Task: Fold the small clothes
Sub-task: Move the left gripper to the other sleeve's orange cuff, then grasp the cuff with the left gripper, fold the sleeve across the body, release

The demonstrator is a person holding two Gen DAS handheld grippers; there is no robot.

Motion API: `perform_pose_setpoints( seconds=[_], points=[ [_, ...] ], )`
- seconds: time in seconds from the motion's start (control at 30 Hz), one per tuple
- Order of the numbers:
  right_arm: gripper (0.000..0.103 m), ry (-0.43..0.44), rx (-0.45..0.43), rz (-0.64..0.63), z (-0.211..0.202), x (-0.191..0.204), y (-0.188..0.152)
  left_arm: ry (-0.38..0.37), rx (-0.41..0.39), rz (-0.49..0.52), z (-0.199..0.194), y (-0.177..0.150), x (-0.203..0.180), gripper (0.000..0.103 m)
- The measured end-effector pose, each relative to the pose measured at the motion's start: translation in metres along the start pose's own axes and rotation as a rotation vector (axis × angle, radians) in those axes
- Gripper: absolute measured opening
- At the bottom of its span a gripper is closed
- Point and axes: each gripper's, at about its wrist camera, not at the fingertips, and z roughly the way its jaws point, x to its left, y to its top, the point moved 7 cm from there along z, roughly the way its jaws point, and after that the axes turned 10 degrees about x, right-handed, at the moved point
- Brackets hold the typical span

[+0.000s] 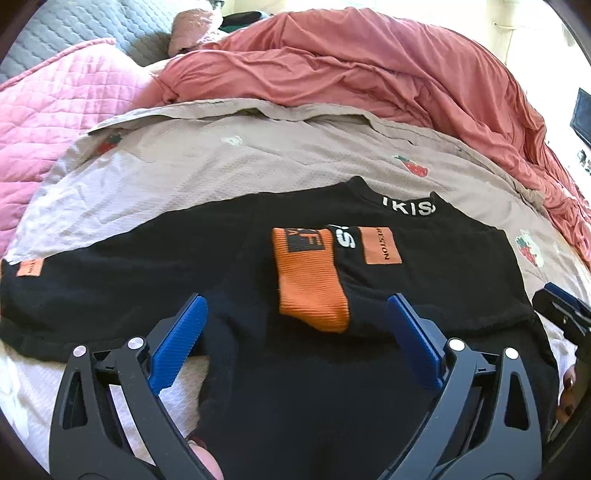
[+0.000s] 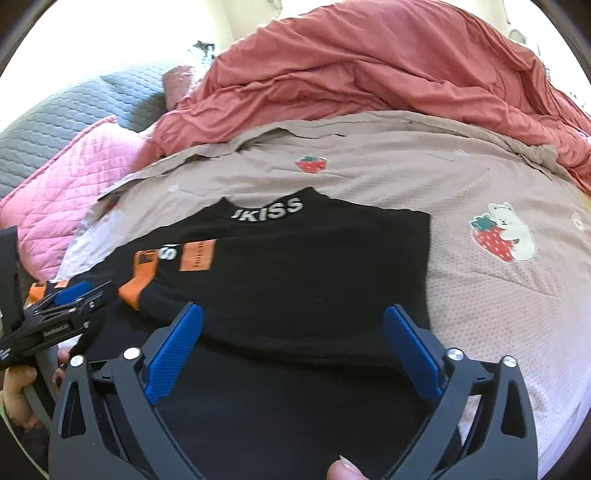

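Observation:
A small black sweater (image 1: 424, 288) with an "IKISS" neckband lies on the beige strawberry blanket (image 1: 221, 166). One sleeve with an orange cuff (image 1: 314, 284) is folded over its chest. The other sleeve stretches left to an orange tag (image 1: 31, 266). My left gripper (image 1: 297, 325) is open just above the lower middle of the sweater, near the orange cuff. My right gripper (image 2: 293, 339) is open above the sweater's (image 2: 314, 288) right half. The left gripper also shows in the right wrist view (image 2: 74, 295), and the right gripper at the right edge of the left wrist view (image 1: 565, 306).
A crumpled red duvet (image 1: 369, 66) is heaped behind the blanket. A pink quilted pillow (image 1: 55, 110) and a grey quilted one (image 1: 92, 29) lie at the back left. A bear-and-strawberry print (image 2: 502, 236) marks the blanket to the sweater's right.

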Motion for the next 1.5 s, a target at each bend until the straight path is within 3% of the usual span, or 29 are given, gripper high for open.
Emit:
perform_pose_setpoints(
  seconds=[0.27,0.97,1.5],
  points=[
    [0.098,0.054,-0.02,-0.069,-0.01,0.039,-0.002,0.05,-0.069,-0.049,-0.036,-0.008,0.033,0.093],
    [0.099,0.13,-0.018,-0.276,-0.012,0.152,-0.008,0.102,-0.108,-0.219,-0.076,-0.032,0.118,0.093],
    [0.099,0.184,0.017,-0.408,0.015,0.236,-0.009,0.279,-0.143,-0.457,-0.09,-0.05,0.22,0.093]
  ],
)
